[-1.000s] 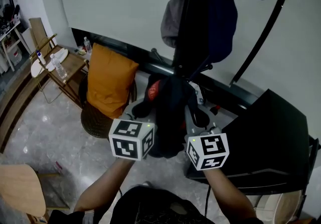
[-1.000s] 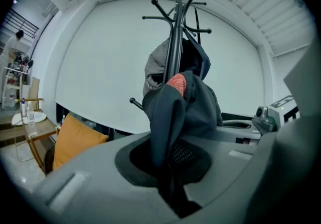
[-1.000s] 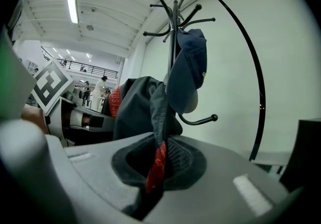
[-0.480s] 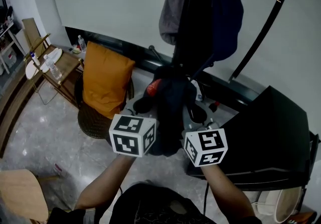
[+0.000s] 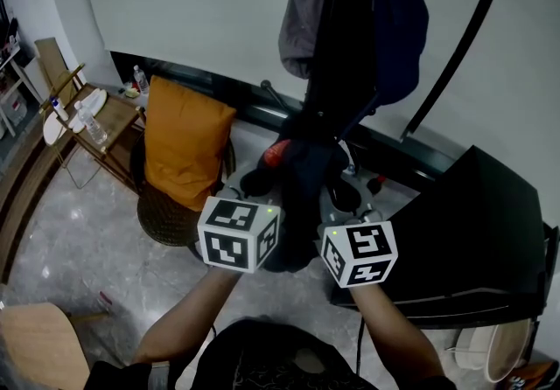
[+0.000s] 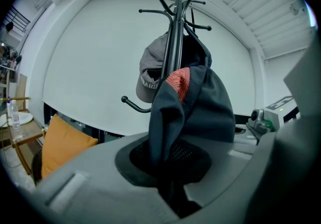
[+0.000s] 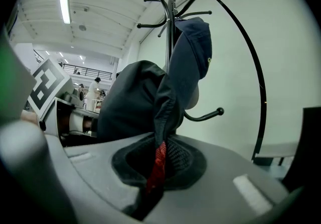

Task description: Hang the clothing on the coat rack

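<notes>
A dark garment (image 5: 297, 191) with a red lining hangs bunched between my two grippers, just in front of the black coat rack pole (image 5: 339, 38). My left gripper (image 5: 255, 185) is shut on the garment's left side; the left gripper view shows cloth (image 6: 195, 112) pinched between the jaws of the left gripper (image 6: 170, 185). My right gripper (image 5: 339, 198) is shut on the other side, where the red lining (image 7: 159, 162) runs down into the right gripper (image 7: 153, 180). A grey cap (image 5: 297, 30) and a navy cap (image 5: 398, 21) hang on the rack.
An orange cushion (image 5: 186, 139) sits on a wicker chair at the left, with a side table (image 5: 122, 113) holding bottles beyond it. A black cabinet (image 5: 472, 240) stands at the right, and a curved black rod (image 5: 455, 47) rises behind it. A wooden stool (image 5: 35, 344) is at bottom left.
Both grippers and the garment have edged slightly closer to the rack's pole. Both grips are unchanged.
</notes>
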`<state>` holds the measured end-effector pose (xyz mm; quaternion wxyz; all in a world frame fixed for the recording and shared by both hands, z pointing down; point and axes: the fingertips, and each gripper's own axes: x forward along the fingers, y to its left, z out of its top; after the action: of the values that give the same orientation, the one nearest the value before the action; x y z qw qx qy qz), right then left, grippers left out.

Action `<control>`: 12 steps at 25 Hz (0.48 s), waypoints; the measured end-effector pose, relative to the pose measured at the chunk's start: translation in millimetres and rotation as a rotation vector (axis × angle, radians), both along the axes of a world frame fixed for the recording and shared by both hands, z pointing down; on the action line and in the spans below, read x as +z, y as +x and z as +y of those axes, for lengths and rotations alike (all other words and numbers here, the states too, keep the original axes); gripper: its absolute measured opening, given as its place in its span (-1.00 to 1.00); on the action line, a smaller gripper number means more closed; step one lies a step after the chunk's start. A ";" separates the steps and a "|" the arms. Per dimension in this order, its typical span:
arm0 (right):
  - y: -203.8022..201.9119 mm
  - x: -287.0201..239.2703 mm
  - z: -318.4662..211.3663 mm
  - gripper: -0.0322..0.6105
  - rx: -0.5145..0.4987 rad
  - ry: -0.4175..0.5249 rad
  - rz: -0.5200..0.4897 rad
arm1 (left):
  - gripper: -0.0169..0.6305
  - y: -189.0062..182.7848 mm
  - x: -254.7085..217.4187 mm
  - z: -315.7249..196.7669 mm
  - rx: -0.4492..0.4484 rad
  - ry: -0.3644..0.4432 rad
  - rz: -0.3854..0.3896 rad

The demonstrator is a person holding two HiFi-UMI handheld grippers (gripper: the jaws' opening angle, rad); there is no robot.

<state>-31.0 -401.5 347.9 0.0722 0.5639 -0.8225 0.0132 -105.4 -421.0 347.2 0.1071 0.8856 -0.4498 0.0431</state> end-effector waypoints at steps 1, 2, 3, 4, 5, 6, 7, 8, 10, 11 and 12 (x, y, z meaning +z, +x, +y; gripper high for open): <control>-0.4 0.9 -0.4 -0.83 0.002 -0.002 -0.002 | -0.84 0.5 0.9 -0.2 0.003 -0.001 0.000; -0.7 1.9 -0.9 -0.83 0.005 -0.004 -0.003 | -0.84 0.9 1.9 -0.5 0.005 -0.003 0.001; -0.8 3.0 -1.3 -0.83 0.008 -0.007 -0.003 | -0.84 1.3 3.1 -0.8 0.007 -0.005 0.002; -0.8 4.3 -1.6 -0.83 0.011 -0.009 -0.003 | -0.84 1.6 4.6 -0.9 0.009 -0.008 0.002; -1.0 6.0 -1.7 -0.83 0.014 -0.012 -0.003 | -0.84 1.8 6.3 -0.9 0.011 -0.011 0.003; -1.0 7.7 -1.9 -0.83 0.017 -0.014 -0.003 | -0.84 1.9 8.1 -0.9 0.012 -0.013 0.004; -1.0 9.2 -2.2 -0.83 0.019 -0.017 -0.003 | -0.84 2.2 9.7 -1.0 0.013 -0.016 0.004; -0.9 10.5 -2.7 -0.83 0.021 -0.020 -0.005 | -0.84 2.7 11.0 -1.3 0.014 -0.018 0.003; -0.9 12.4 -3.6 -0.83 0.025 -0.026 -0.010 | -0.84 3.6 12.9 -1.5 0.016 -0.023 0.002; -1.1 13.1 -4.0 -0.83 0.027 -0.027 -0.011 | -0.84 3.9 13.8 -1.5 0.018 -0.026 0.001; -1.4 13.8 -4.5 -0.83 0.028 -0.028 -0.010 | -0.84 4.1 14.5 -1.5 0.020 -0.028 0.000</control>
<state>-32.4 -406.0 361.7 0.0758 0.5742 -0.8147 0.0286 -101.3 -422.5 361.7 0.1189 0.8886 -0.4401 0.0506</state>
